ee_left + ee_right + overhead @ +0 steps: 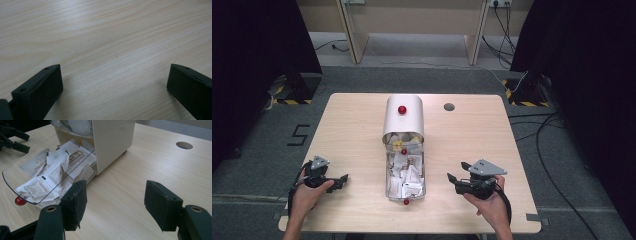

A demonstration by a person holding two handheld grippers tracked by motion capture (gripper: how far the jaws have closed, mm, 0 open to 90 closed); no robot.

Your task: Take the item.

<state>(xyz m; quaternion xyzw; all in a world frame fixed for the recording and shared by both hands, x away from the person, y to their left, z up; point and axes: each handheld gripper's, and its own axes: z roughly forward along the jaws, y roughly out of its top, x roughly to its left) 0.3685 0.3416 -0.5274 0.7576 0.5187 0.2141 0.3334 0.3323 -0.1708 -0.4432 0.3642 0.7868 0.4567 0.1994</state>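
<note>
Both grippers, left gripper (343, 178) and right gripper (451, 177), are resting wide-jawed and empty, flanking the mid-table sachet dispenser (404, 120); its clear tray (15, 185) lying open. Likely next: reaching for a sachet (37, 187).

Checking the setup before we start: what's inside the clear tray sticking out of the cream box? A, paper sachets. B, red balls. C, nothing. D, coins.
A: the clear tray sliding out of the cream box holds a heap of printed paper sachets.
</note>
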